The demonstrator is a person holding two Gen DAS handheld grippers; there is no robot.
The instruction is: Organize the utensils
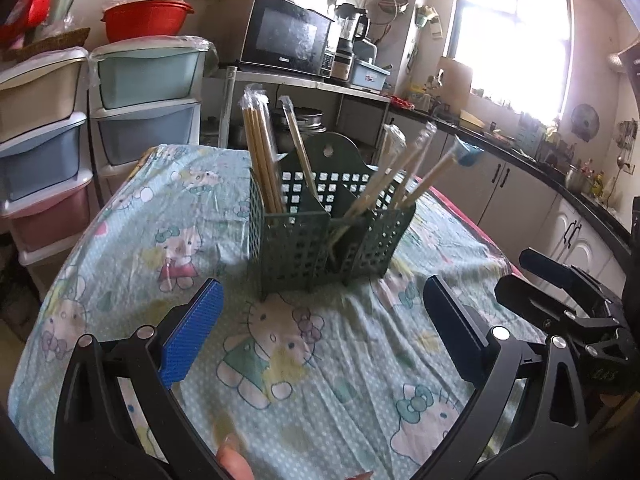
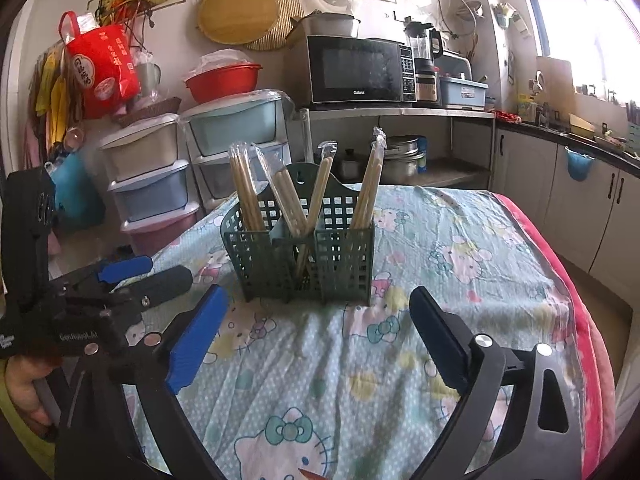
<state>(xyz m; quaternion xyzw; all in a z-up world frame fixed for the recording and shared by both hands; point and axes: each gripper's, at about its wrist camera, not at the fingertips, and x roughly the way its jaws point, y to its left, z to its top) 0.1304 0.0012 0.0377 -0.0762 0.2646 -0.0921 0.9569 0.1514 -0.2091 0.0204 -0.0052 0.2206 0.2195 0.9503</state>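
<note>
Holder: green slotted caddy [image 2: 304, 248] on the bench, light, tips easily
Chopsticks [image 2: 244, 188]: wrapped, slippery; grip mid-shaft
Left gripper [image 1: 320, 336], right gripper [image 2: 320, 336]: jaws wide, empty

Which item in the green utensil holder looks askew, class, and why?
In the green utensil holder, one wrapped chopstick pair in the middle compartment leans diagonally, crossing the pair beside it. The left bundle stands nearly upright. Nothing is spilled on the tablecloth.
</note>
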